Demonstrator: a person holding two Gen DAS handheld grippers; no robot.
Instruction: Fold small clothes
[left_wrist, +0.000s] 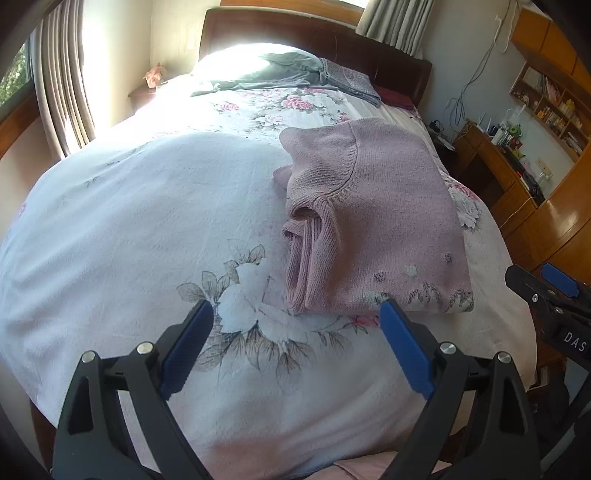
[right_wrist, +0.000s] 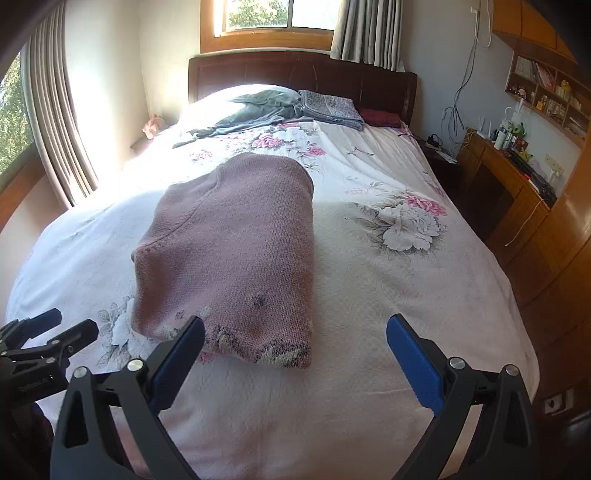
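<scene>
A pink knitted sweater (left_wrist: 373, 218) (right_wrist: 229, 251) lies folded into a compact rectangle on the white floral bedspread (left_wrist: 140, 221) (right_wrist: 388, 295), its patterned hem toward me. My left gripper (left_wrist: 295, 314) hovers open just short of the sweater's near left corner, holding nothing. My right gripper (right_wrist: 295, 332) is open too, with its jaws wide apart in front of the sweater's hem, also holding nothing. In the left wrist view the right gripper (left_wrist: 554, 295) shows at the right edge, and in the right wrist view the left gripper (right_wrist: 40, 336) shows at the lower left.
Grey clothing (right_wrist: 255, 110) and a folded patterned cloth (right_wrist: 328, 107) lie near the dark wooden headboard (right_wrist: 295, 74). A wooden desk and shelves (right_wrist: 524, 155) stand along the right of the bed. Curtains (right_wrist: 55, 122) and windows are on the left and behind.
</scene>
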